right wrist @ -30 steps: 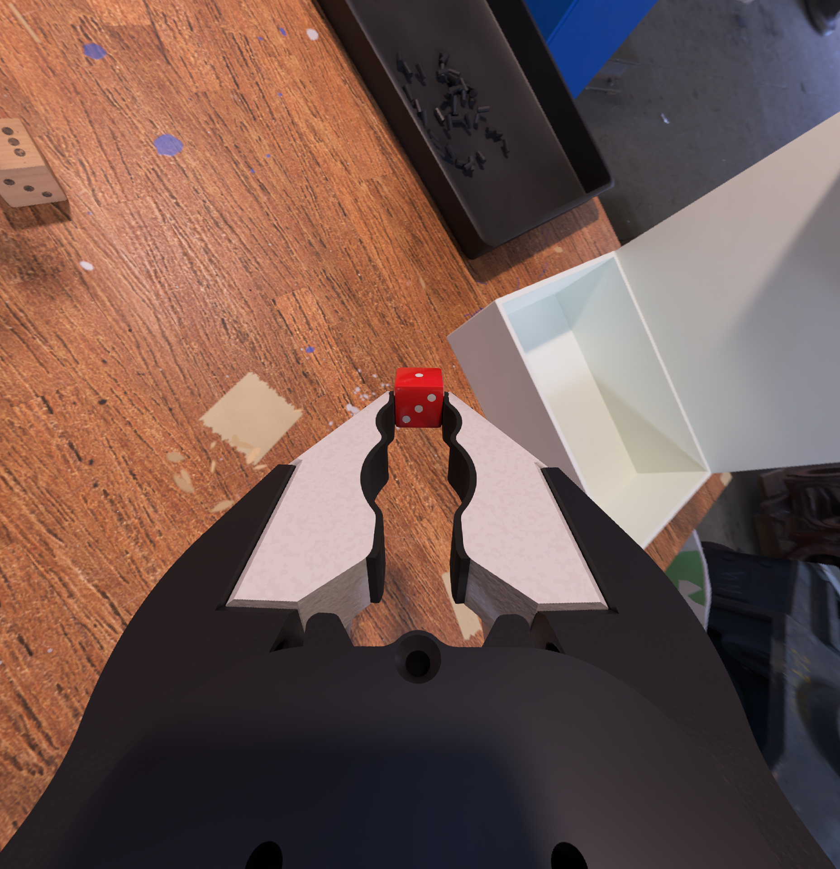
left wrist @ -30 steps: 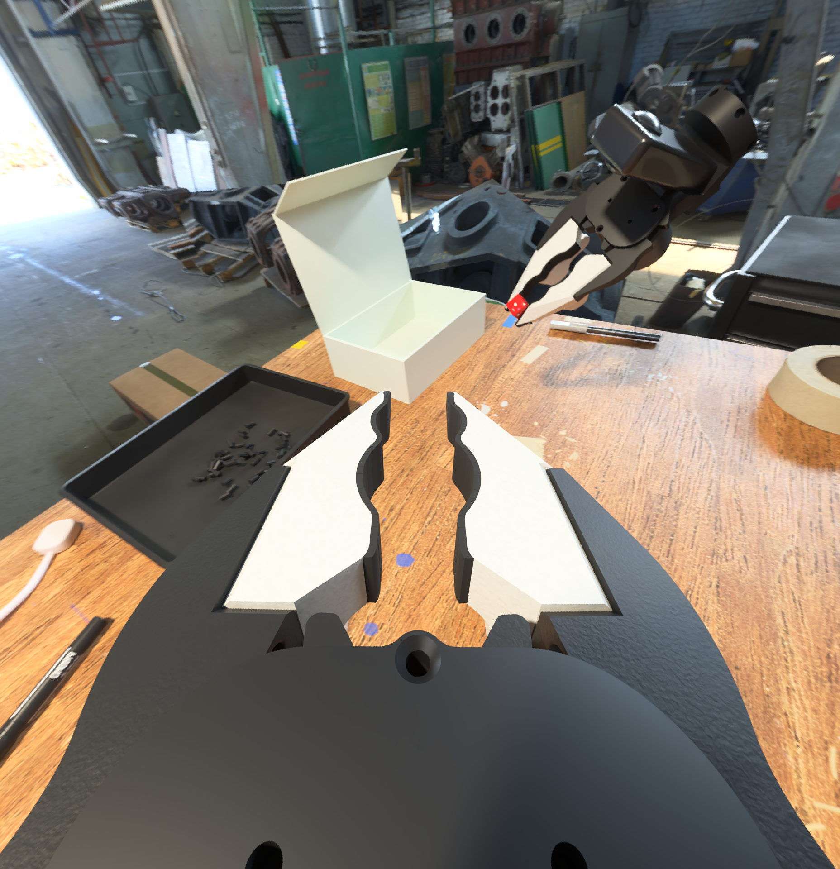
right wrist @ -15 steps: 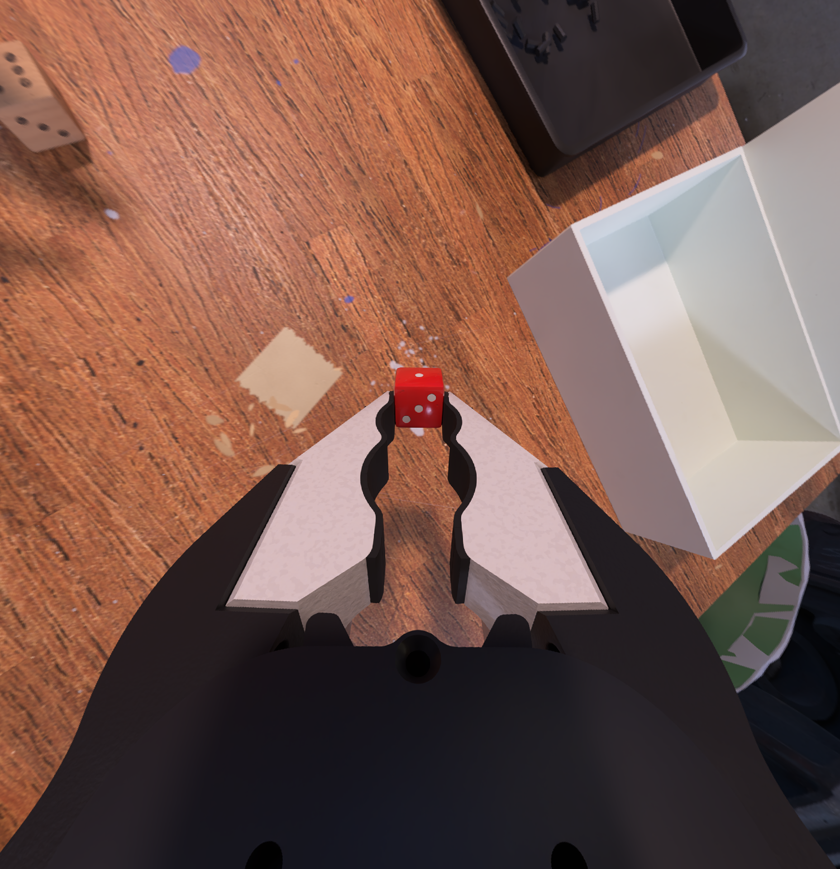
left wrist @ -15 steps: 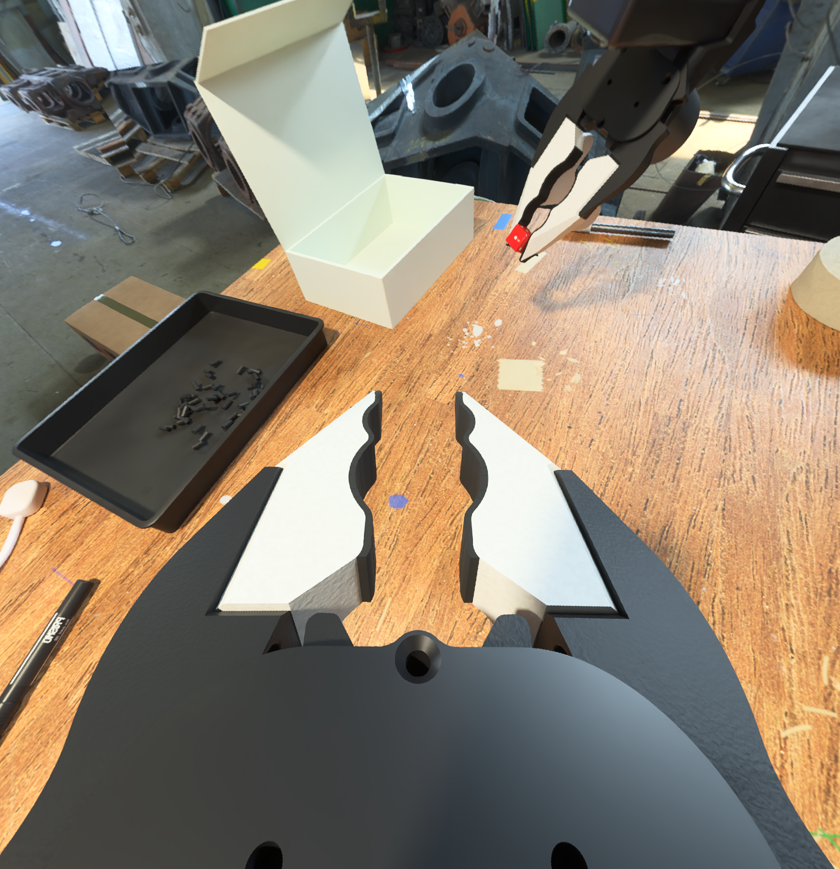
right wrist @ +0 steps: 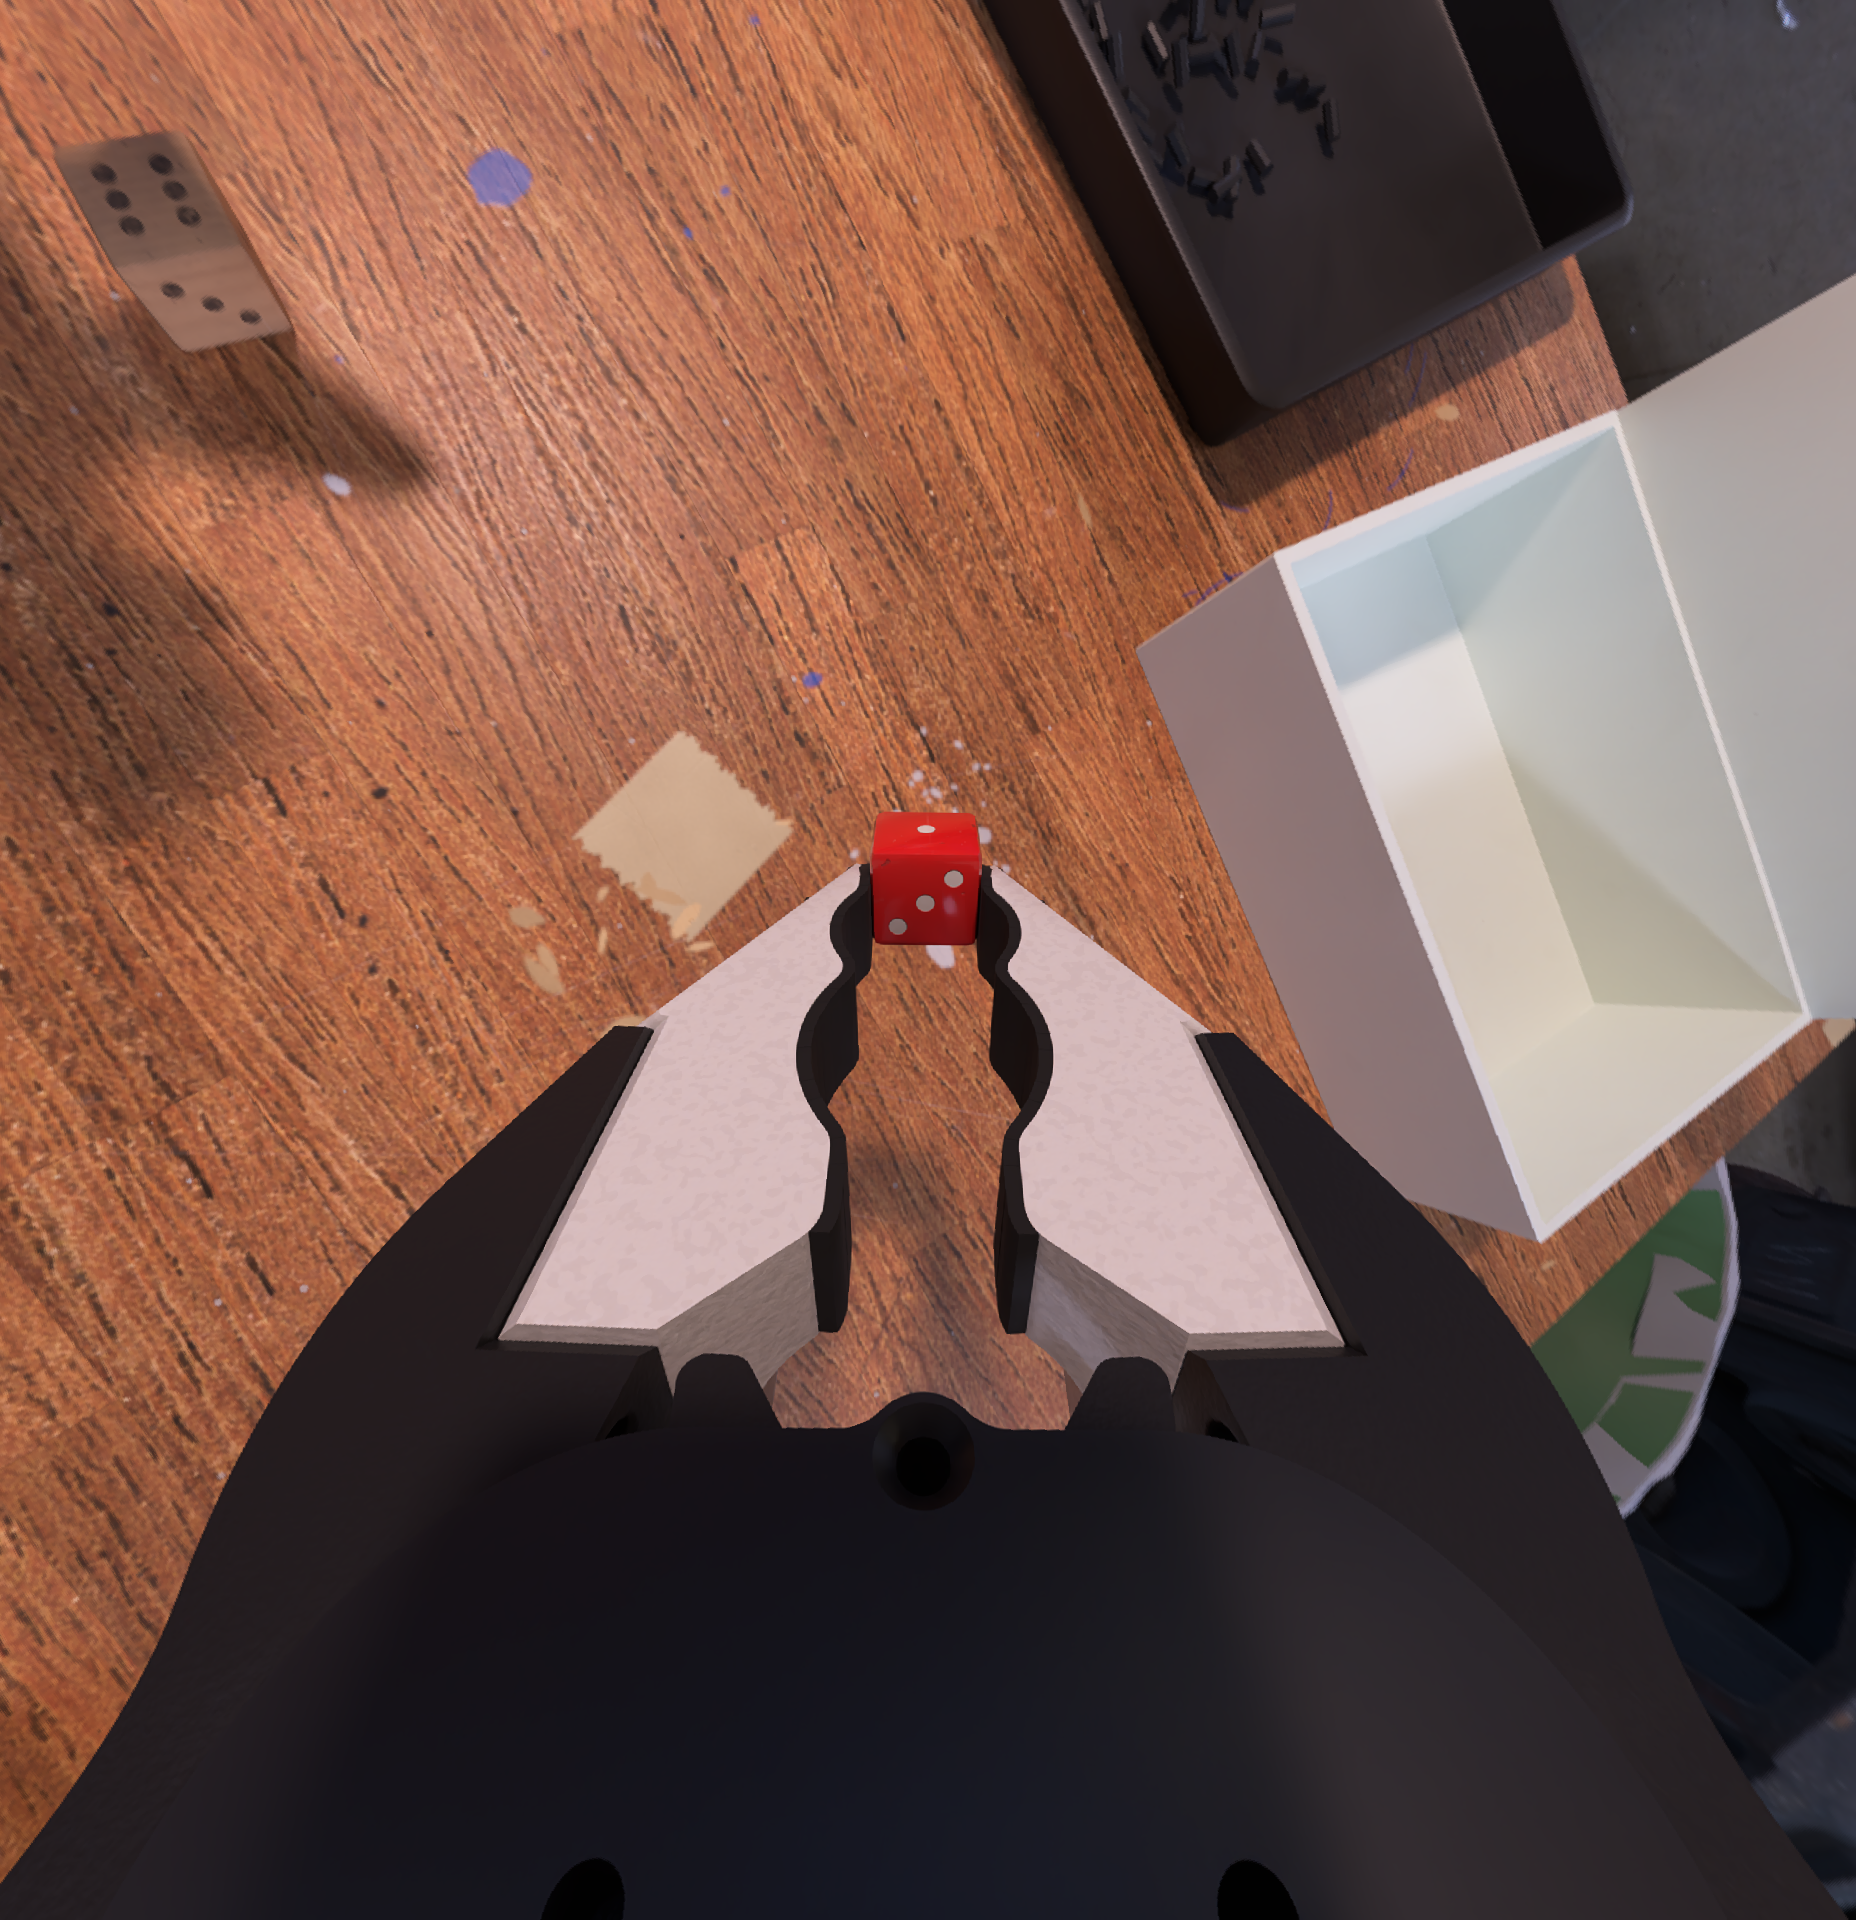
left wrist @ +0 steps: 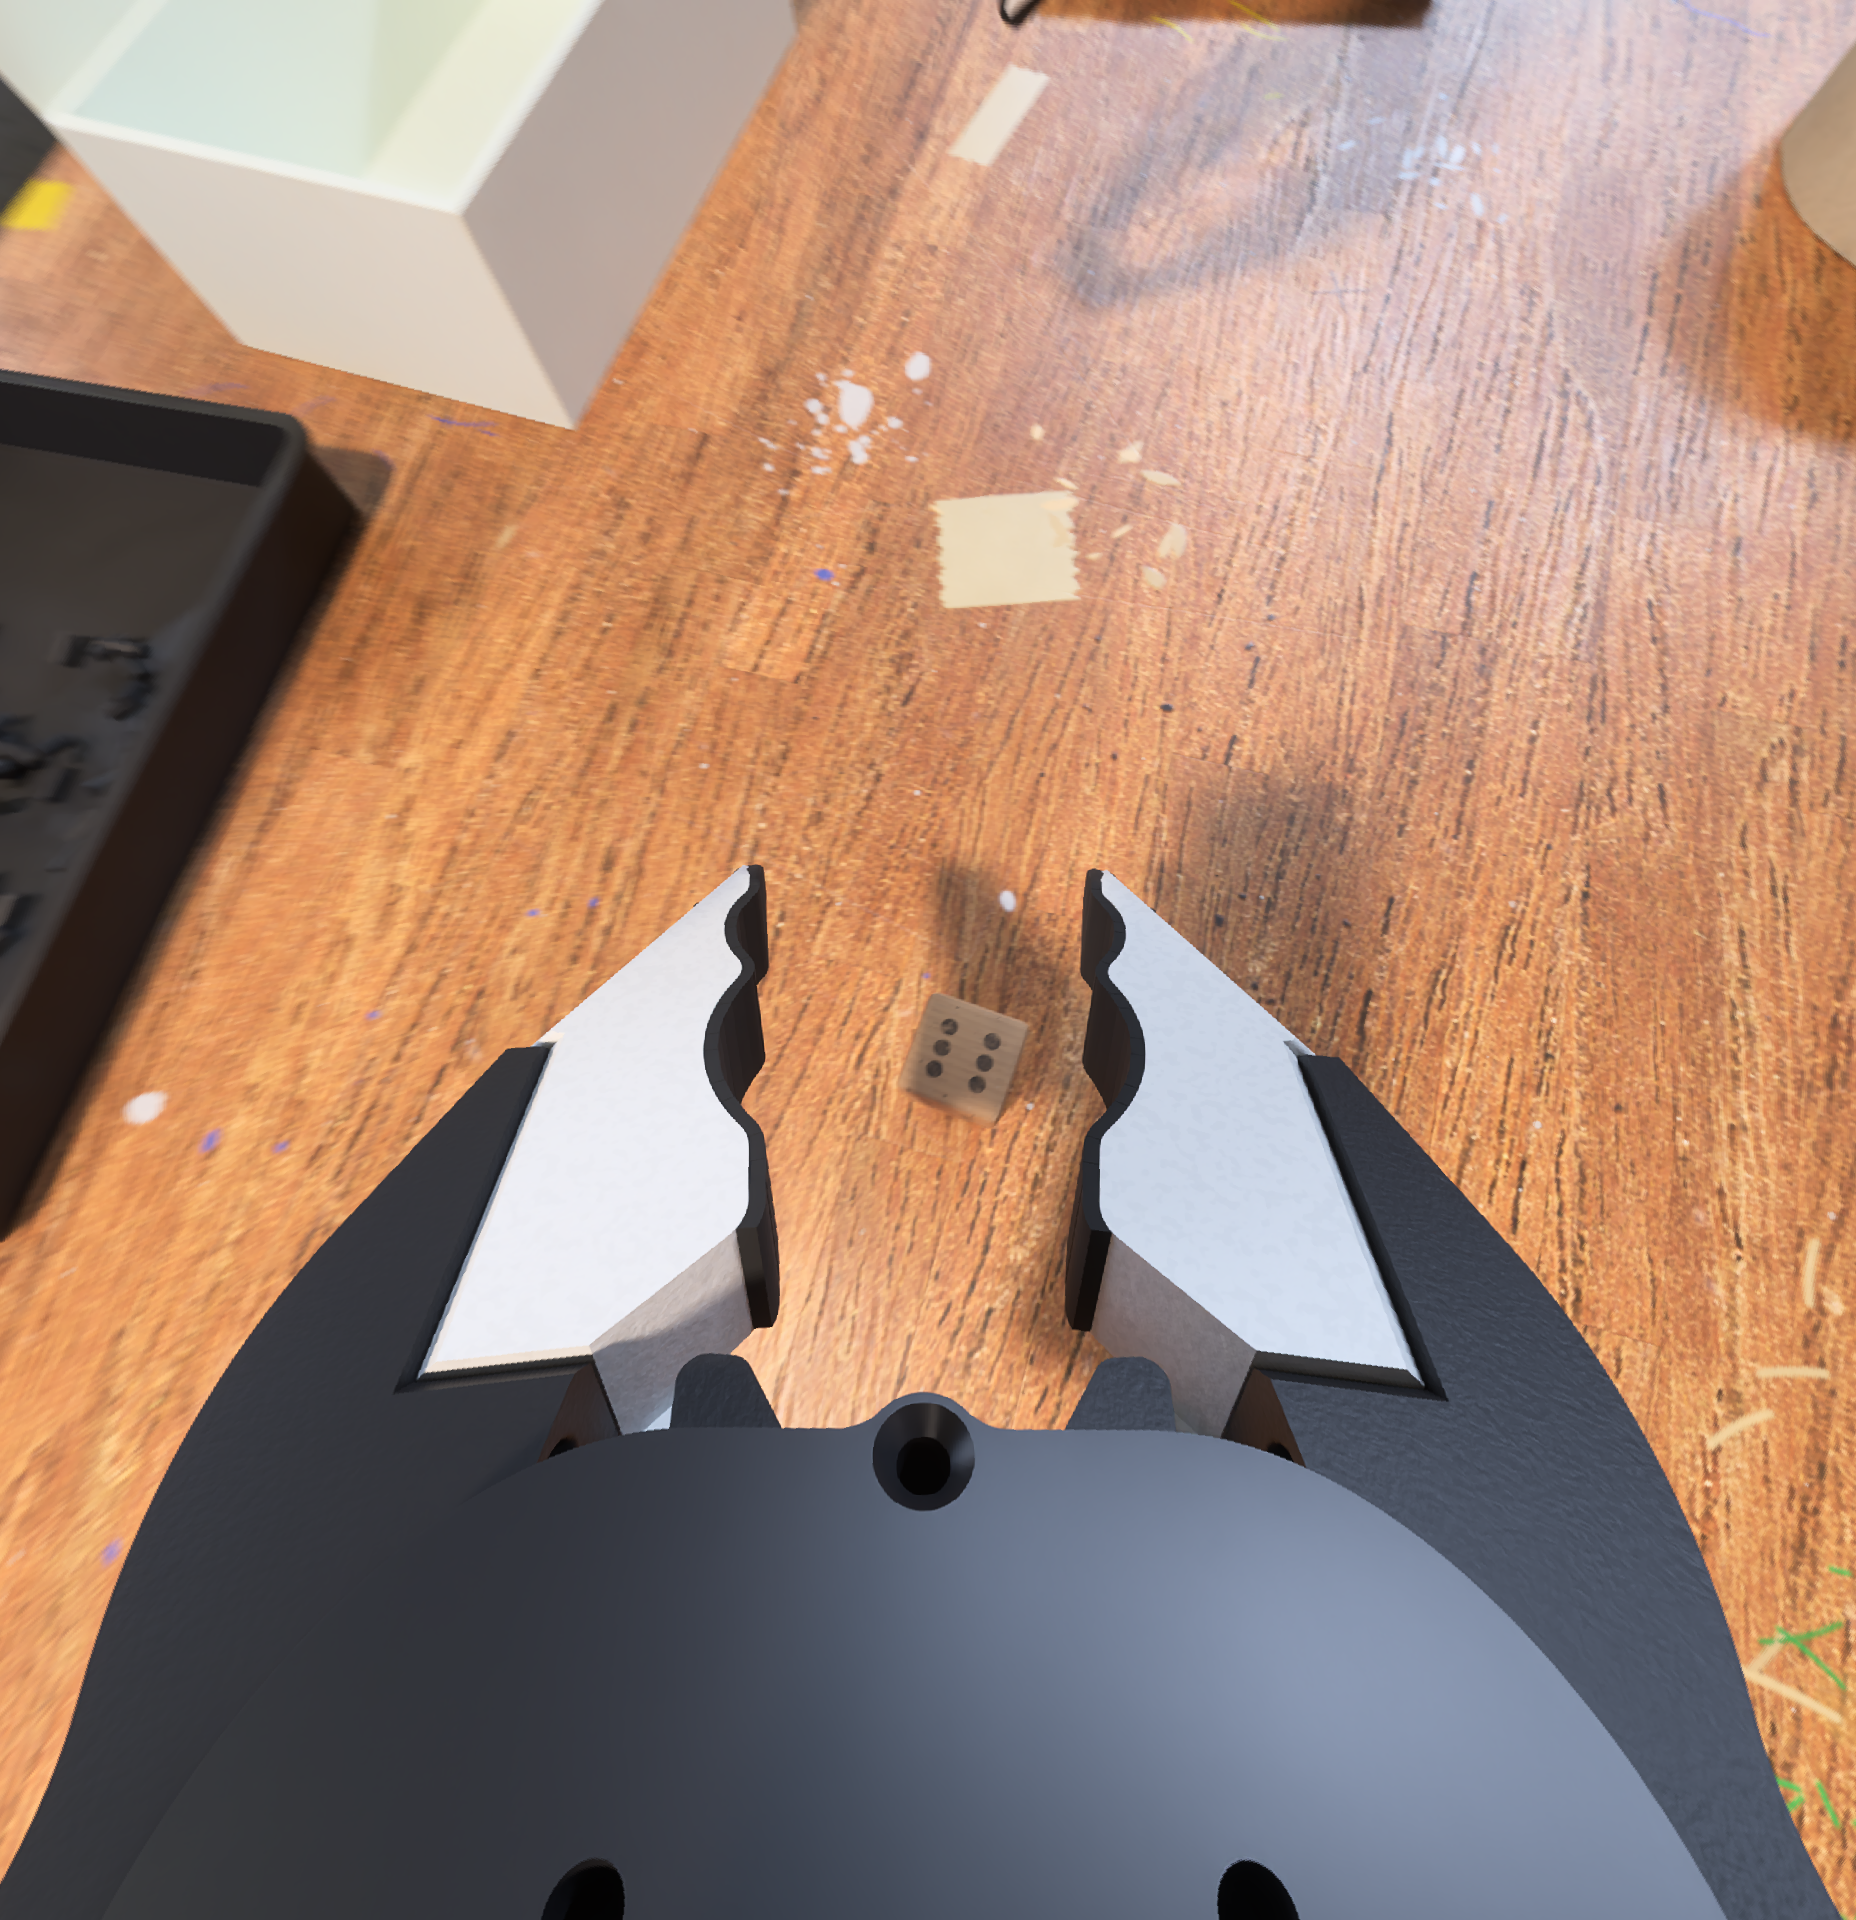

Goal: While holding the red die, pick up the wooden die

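Jaws spread wide on left gripper (left wrist: 924, 883), nothing between but wooden die (left wrist: 963, 1058) lying on table (left wrist: 1423, 727), six up, slightly toward right finger. Right gripper (right wrist: 925, 871) clamped on red die (right wrist: 925, 879) at fingertips, white box (right wrist: 1267, 852) at 3 o'clock. Best lowered straight, nudged toward 3 o'clock to centre, squared to die faces, then closed gently; right grip left untouched.

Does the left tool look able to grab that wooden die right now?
Probably yes. The left tool is open, above the wooden die, which sits alone on the table between its fingers with nothing in the way.
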